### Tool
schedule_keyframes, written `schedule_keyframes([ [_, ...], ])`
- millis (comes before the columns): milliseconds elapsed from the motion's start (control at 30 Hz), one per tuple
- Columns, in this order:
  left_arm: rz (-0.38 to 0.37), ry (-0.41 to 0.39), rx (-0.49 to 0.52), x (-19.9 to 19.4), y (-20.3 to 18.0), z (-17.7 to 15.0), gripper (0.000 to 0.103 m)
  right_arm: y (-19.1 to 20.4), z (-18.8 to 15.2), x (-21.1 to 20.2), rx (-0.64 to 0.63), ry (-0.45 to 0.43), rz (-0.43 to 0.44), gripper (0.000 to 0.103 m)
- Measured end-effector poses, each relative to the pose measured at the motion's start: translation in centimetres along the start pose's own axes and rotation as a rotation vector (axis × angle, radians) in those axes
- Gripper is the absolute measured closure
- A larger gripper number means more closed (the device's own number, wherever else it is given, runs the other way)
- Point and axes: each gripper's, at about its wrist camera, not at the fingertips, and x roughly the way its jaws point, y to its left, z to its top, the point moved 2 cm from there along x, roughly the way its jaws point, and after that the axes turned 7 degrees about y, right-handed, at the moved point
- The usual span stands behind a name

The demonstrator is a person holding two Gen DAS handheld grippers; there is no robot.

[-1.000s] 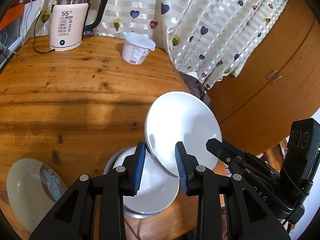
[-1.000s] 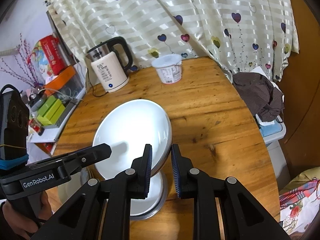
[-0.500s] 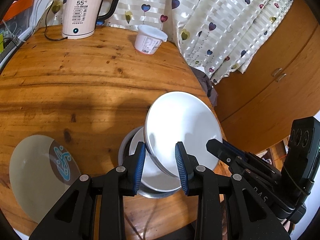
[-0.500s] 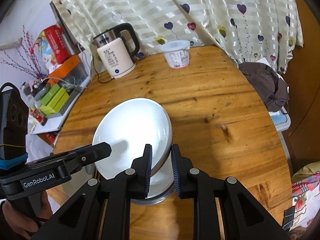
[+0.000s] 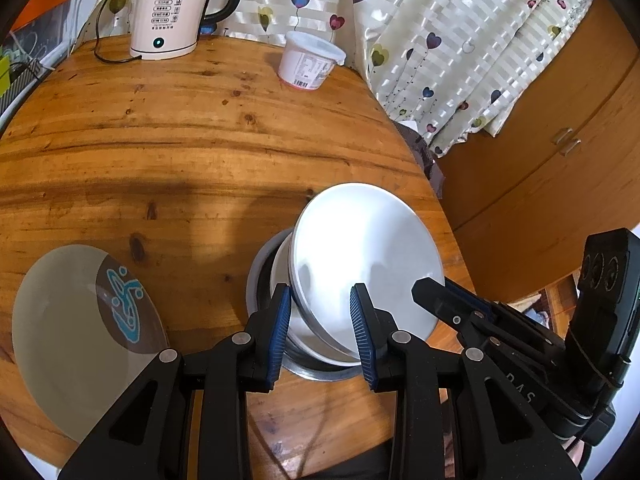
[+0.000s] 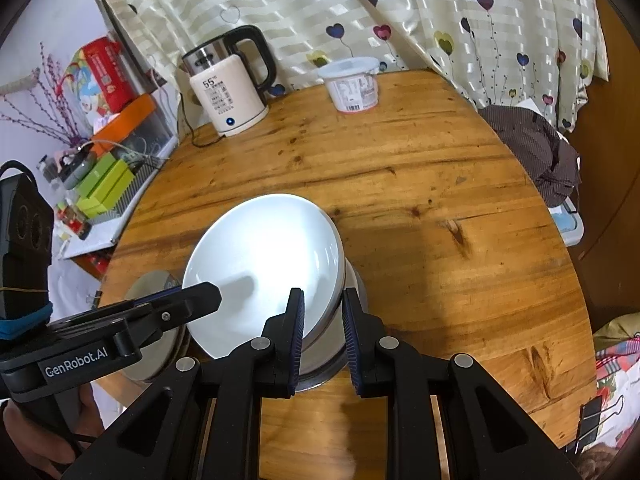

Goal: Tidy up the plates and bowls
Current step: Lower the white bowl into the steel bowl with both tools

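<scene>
A white bowl [image 5: 366, 256] was held tilted over a metal bowl [image 5: 260, 276] near the table's [image 5: 160, 140] front edge. The left gripper [image 5: 319, 322] clamped one side of its rim, the right gripper [image 6: 323, 326] the opposite side, both closed on it. A patterned plate [image 5: 76, 332] lay at the front left edge. A kettle [image 5: 168, 12] and a lidded tub [image 5: 310, 62] stood along the far edge.

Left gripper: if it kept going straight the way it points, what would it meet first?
Most likely the tilted white plate already between the left gripper fingers, then the bowl beneath; depth is unclear.
</scene>
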Motion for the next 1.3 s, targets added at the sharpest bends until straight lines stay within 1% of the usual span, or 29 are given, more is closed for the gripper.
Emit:
schedule_keyframes([
  [333, 0.008, 0.029, -0.015, 1.0, 0.4, -0.2, 0.071, -0.4, -0.3, 0.9, 0.002, 0.029, 0.004, 0.084],
  [667, 0.013, 0.032, -0.013, 1.2, 0.4, -0.1, 0.071, -0.4, -0.5, 1.7, 0.002, 0.052, 0.002, 0.082],
  [1000, 0.012, 0.029, -0.014, 1.2, 0.4, -0.1, 0.071, -0.5, -0.6, 1.9, -0.005, 0.057, -0.003, 0.082],
  [1300, 0.013, 0.019, -0.016, 1.2, 0.9, -0.1, 0.071, -0.6, -0.5, 1.7, -0.018, 0.041, -0.014, 0.082],
])
